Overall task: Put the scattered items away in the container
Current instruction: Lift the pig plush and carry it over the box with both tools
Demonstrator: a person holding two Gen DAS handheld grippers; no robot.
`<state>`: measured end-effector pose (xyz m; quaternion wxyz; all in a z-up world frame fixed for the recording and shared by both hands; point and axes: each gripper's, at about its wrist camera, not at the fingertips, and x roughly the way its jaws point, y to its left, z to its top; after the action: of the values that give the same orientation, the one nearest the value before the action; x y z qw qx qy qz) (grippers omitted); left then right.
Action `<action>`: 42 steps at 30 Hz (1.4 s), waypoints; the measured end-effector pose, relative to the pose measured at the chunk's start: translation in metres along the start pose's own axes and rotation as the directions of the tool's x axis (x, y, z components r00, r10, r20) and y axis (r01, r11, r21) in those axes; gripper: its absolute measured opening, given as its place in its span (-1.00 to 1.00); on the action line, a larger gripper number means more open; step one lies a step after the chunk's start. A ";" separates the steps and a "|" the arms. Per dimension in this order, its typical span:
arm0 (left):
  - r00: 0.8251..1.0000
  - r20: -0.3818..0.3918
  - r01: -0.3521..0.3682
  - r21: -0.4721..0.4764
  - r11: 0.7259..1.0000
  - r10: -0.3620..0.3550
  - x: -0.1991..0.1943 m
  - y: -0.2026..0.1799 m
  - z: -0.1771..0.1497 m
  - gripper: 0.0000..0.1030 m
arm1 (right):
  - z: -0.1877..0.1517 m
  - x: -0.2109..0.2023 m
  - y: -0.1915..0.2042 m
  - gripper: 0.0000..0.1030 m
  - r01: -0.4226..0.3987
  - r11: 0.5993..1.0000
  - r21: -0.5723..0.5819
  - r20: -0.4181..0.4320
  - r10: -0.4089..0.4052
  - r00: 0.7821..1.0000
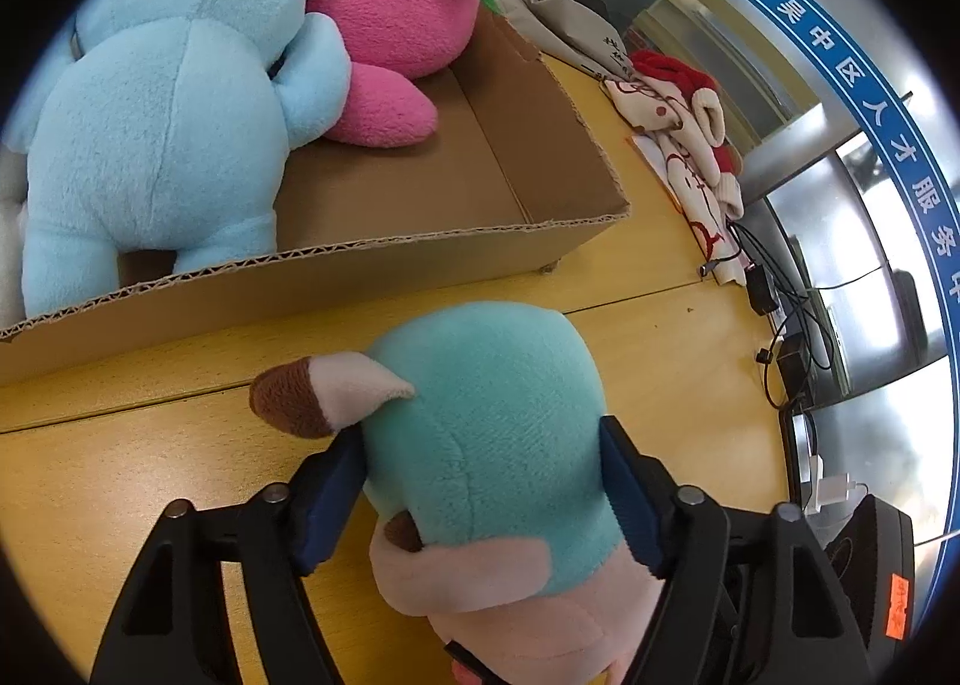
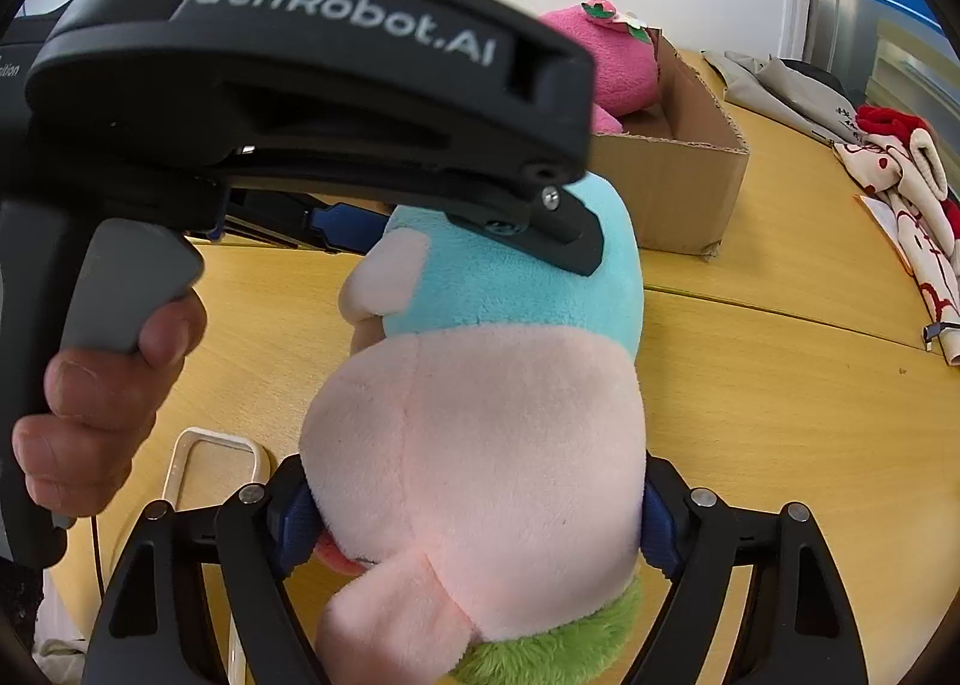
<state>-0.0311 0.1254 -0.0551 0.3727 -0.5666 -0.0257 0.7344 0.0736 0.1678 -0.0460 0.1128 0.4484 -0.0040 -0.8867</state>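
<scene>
Left wrist view, counts: two soft toys lie in the cardboard box (image 1: pixel 420 259), a blue bear (image 1: pixel 162 126) and a pink toy (image 1: pixel 396 18) touching it; a third, the teal and pink toy (image 1: pixel 480 421), sits on the table (image 1: pixel 660 361) just in front of the box.
Left wrist view, other things: a heap of red and cream cloth (image 1: pixel 678 126) and a grey garment (image 1: pixel 564 18) beyond the box; black cables (image 1: pixel 774 289) at the table edge.
Left wrist view, writing: Chinese characters on a blue curved band (image 1: pixel 870 102) (too bent to read surely); an orange sticker (image 1: pixel 898 607), unreadable.
Left wrist view, fingers: the left gripper (image 1: pixel 480 481) has its blue pads pressed on both sides of the toy's teal half.
Right wrist view, counts: one teal and pink toy (image 2: pixel 480 445) with green fur at its near end; one box (image 2: pixel 678 187) with the pink toy (image 2: pixel 612 60) inside; one cream loop (image 2: pixel 210 463) on the table.
Right wrist view, writing: "GenRobot.AI" on the left gripper's body, held by a hand (image 2: pixel 96 409).
Right wrist view, fingers: the right gripper (image 2: pixel 480 529) is set wide, pads against the pink half.
</scene>
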 end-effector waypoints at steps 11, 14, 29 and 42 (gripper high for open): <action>0.997 0.079 0.012 0.068 0.998 -0.017 -0.041 -0.028 0.006 0.15 | 0.006 -0.033 0.005 0.57 0.007 1.000 0.008 0.102 -0.008 0.995; 0.992 0.124 -0.009 0.123 0.992 -0.006 -0.064 -0.048 0.017 0.14 | 0.021 -0.050 0.003 0.57 0.015 1.000 0.005 0.153 -0.015 0.988; 0.938 0.346 -0.122 0.288 0.950 0.016 -0.173 -0.127 0.123 0.13 | 0.159 -0.133 -0.011 0.56 0.048 0.997 -0.062 0.367 -0.022 0.930; 0.942 0.319 -0.199 0.294 0.935 0.100 -0.139 -0.097 0.218 0.13 | 0.254 -0.086 -0.052 0.56 -0.026 0.999 -0.025 0.331 0.033 0.943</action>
<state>-0.1555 0.1991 0.1802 0.3942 -0.3807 0.0820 0.8324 -0.0894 0.2116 0.1683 0.1285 0.2919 -0.0206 -0.9476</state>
